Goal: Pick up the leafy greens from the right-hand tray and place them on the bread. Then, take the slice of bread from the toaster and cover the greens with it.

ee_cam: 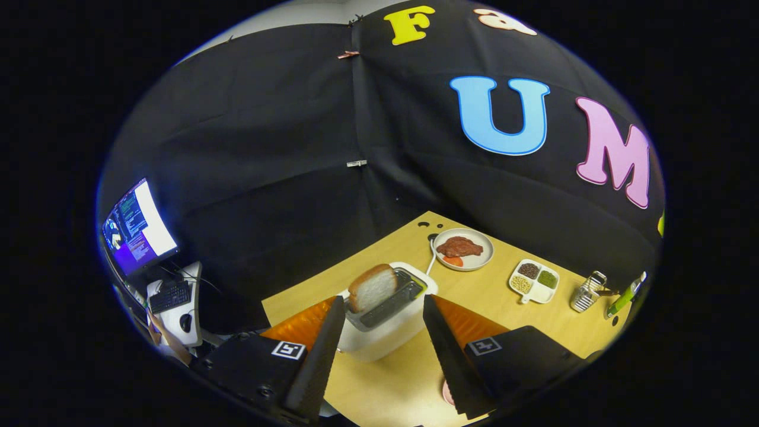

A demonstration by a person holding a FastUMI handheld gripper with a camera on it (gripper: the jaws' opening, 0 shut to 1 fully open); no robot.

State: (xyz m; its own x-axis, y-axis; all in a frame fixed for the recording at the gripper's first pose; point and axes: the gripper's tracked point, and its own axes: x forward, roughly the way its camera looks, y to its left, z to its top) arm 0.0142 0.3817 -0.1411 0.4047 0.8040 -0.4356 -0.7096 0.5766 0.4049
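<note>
The gripper [379,350] hangs above the wooden table [533,320] with its fingers spread wide, holding nothing and touching nothing. Just ahead of the fingertips, framed between them, sits the white toaster [385,323]. A slice of bread [372,287] stands upright in its slot, the rounded crust on top and the broad cut face turned toward the fingers; the slot's long axis runs slantwise across the gap between the fingers. Beyond the toaster lies a round plate [463,249] with a brown piece of food on it, a white spoon beside it. Further right are a small divided dish [534,280], a metal grater [587,292] and a green-handled tool [622,299].
</note>
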